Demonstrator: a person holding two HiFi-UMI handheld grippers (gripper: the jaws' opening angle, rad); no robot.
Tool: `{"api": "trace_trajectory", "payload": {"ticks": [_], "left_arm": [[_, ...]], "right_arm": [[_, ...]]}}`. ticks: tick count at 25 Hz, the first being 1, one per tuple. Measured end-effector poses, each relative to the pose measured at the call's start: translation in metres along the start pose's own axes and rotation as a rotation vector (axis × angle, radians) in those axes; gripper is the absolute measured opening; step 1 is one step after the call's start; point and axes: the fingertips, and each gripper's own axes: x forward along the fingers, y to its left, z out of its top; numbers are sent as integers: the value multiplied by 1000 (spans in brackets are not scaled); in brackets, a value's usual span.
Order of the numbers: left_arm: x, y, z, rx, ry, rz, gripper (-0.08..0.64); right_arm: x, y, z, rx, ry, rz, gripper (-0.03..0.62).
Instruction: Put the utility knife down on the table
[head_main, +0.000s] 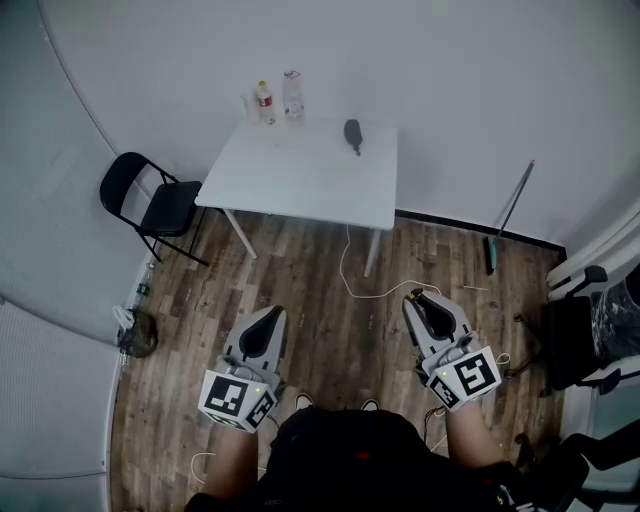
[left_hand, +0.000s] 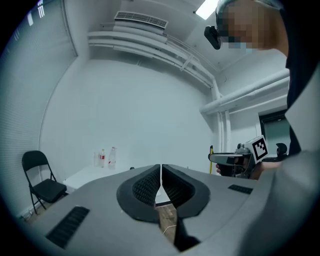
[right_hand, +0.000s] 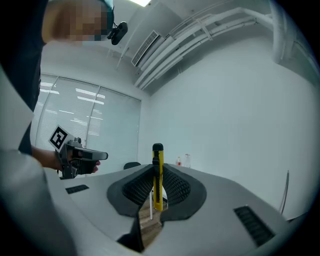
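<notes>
A yellow utility knife (right_hand: 157, 172) with a black cap stands upright between the jaws of my right gripper (right_hand: 157, 187), which is shut on it. In the head view the right gripper (head_main: 416, 300) is held level over the wooden floor, well short of the white table (head_main: 300, 180). My left gripper (head_main: 272, 314) is beside it at the same distance from the table. In the left gripper view the left gripper (left_hand: 161, 179) has its pads pressed together with nothing between them.
On the table's far edge stand two bottles (head_main: 266, 101), and a dark object (head_main: 352, 134) lies near them. A black folding chair (head_main: 150, 200) is left of the table. A long-handled tool (head_main: 508, 222) leans on the wall at right; a white cable (head_main: 348, 268) trails on the floor.
</notes>
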Motion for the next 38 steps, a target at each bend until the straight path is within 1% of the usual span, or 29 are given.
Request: {"api": "trace_trajectory", "payload": {"ticks": [5,9,16,20,23,26,28,32,38], "left_arm": [[-6,4,-5,7,10,-14,32],[-15,20,0,17,1,-9,32],[-38,68,3,16,-8,-19,32],[-58,102,1,16,-13,-26,32],[-75,127,-8,2,-7,-31,32],[-82,146,-10,-12,8,-41,32],[-81,154,-9,-7,9,-55,32],[-74,163,-8,-1,13,-69,32],[-42,169,-16,1,23,-75,32]], "right_arm": [[5,9,-3,17,-7,-3,66],[21,21,-5,49,-18,11,66],[62,60,1,30,-28,15,66],[89,92,0,16,-21,18,66],[107,117,-4,7,-15,24,66],[123,134,-2,0,-7,28,66],[132,138,-1,-8,1,28,66],[149,130,0,-14,15,21,66],[171,108,-7,-11,17,43,66]]}}
